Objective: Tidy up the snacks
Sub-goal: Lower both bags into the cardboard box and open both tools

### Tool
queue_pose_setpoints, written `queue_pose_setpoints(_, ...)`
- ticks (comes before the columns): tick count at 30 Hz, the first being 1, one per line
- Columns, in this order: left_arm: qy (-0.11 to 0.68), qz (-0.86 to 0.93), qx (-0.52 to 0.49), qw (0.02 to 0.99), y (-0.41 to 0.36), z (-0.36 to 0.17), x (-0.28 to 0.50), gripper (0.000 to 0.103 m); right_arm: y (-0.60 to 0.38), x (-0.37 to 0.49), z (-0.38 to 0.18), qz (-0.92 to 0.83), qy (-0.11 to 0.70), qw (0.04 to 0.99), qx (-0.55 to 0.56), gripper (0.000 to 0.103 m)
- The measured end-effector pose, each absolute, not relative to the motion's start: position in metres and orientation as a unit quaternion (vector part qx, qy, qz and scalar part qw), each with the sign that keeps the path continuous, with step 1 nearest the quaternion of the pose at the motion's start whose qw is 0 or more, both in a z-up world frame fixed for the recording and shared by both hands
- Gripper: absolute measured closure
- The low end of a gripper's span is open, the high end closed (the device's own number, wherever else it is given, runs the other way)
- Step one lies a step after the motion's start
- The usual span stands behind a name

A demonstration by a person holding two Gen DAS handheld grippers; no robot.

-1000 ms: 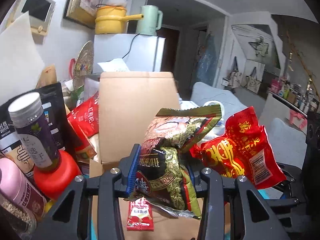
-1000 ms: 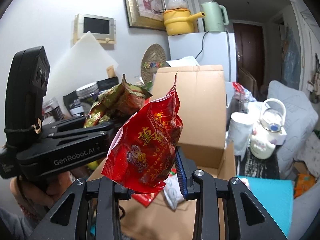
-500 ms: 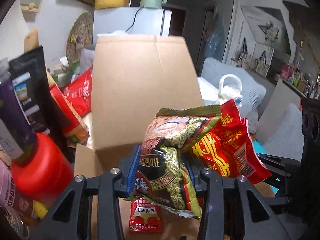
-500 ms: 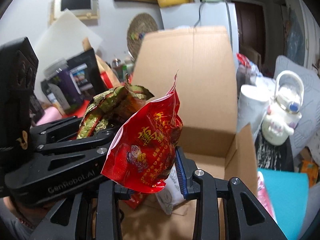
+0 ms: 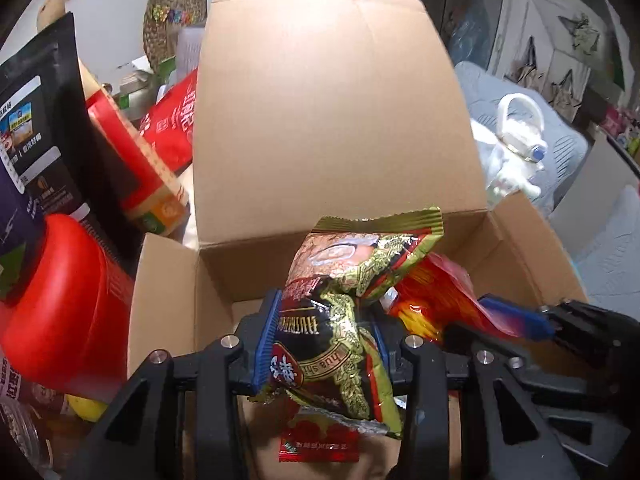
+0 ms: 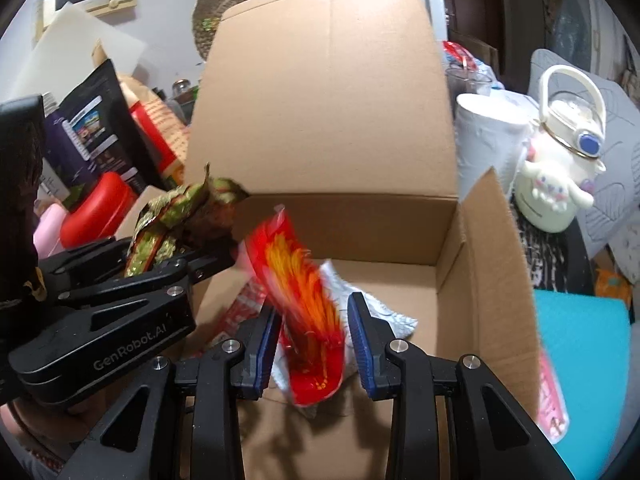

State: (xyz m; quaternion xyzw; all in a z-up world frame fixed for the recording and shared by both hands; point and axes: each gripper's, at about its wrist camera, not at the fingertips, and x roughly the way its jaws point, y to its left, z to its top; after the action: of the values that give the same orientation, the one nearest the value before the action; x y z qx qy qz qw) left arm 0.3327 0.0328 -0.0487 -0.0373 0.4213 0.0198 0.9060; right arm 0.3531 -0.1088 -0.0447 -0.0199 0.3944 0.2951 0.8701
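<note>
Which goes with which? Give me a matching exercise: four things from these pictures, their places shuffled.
1. green-gold snack bag
2. red snack bag
3. small red sachet
4. white character bottle

A. blurred, between the open right gripper's pads
B. outside the cardboard box, to its right
C. clamped in the left gripper
D. flat on the box floor

Pairs: 1-C, 2-A, 3-D, 4-B

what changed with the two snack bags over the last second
Both grippers came down over the cardboard box. The right gripper opened its jaws and let go of the red snack bag, which is motion-blurred, dropping into the box. The left gripper stayed clamped on the green and gold snack bag. The packets already in the box did not move.
</note>
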Motion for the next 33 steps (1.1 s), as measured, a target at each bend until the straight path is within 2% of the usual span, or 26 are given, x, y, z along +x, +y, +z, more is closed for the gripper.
queue_pose_setpoints(11,0.409,0.059,0.003,0.911,0.028,-0.035,0.324,0.061,-0.115,0.347,-0.032,0.266,0.38,0.886,-0.025,0.066)
queue_pose_setpoints(13,0.4,0.059,0.002,0.914,0.03,-0.029,0.319,0.049,-0.117,0.344,-0.029,0.263,0.373,0.889,-0.025,0.066)
queue_pose_setpoints(15,0.391,0.062,0.004,0.918,0.031,-0.023,0.314,0.045,-0.119,0.34,-0.024,0.264,0.367,0.892,-0.024,0.066)
queue_pose_setpoints(33,0.322,0.048,-0.01,0.946,0.021,0.046,0.243,0.044,-0.158,0.267,0.032,0.264,0.295,0.918,-0.01,0.066)
